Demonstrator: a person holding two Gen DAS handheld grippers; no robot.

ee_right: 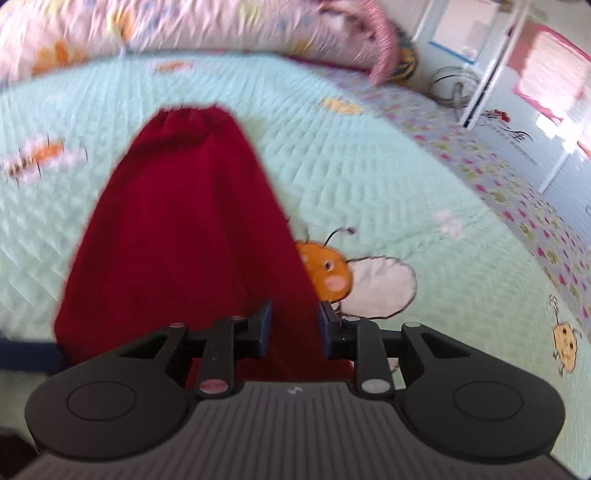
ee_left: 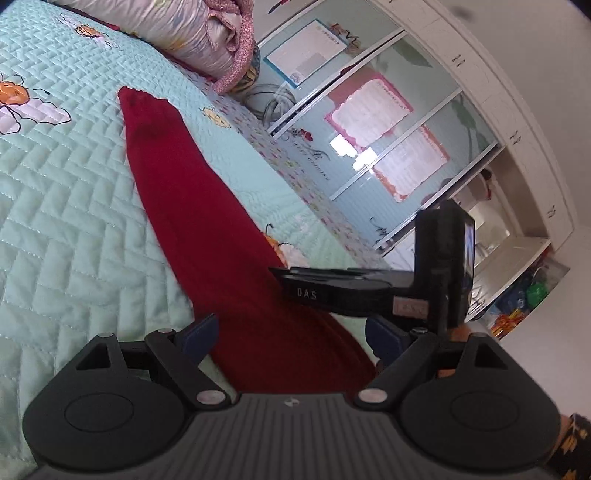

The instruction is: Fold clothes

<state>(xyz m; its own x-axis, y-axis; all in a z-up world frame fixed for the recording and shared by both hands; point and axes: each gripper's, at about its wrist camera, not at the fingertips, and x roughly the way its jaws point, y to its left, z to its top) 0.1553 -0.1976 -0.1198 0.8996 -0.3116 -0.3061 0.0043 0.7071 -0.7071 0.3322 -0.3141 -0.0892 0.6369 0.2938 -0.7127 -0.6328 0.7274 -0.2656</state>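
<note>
A long red garment (ee_left: 207, 229) lies flat on the pale green quilt (ee_left: 74, 221) of a bed. Its long axis runs from the near edge of the quilt, under both grippers, away toward the pillows (ee_left: 192, 33) at the head of the bed. The far end is the narrow one, with a gathered edge, and the cloth widens toward the near end. From the right wrist the garment (ee_right: 184, 229) reads the same way: narrow end toward the pillows, wide end close below the camera.

The left gripper (ee_left: 291, 332) sits over the near end of the garment with its jaws spread wide, one blue pad on each side of the cloth; nothing is pinched between them. The right gripper (ee_left: 369, 291) shows in the left view as a black body just beside the garment's right edge.

In the right view, the right gripper (ee_right: 294, 326) has its jaws partly open, a narrow gap between the blue pads, with red cloth in the gap. That picture is blurred, so I cannot tell whether the pads touch the cloth.

An orange bee picture (ee_right: 327, 275) on the quilt lies just beside the garment's right edge.
</note>
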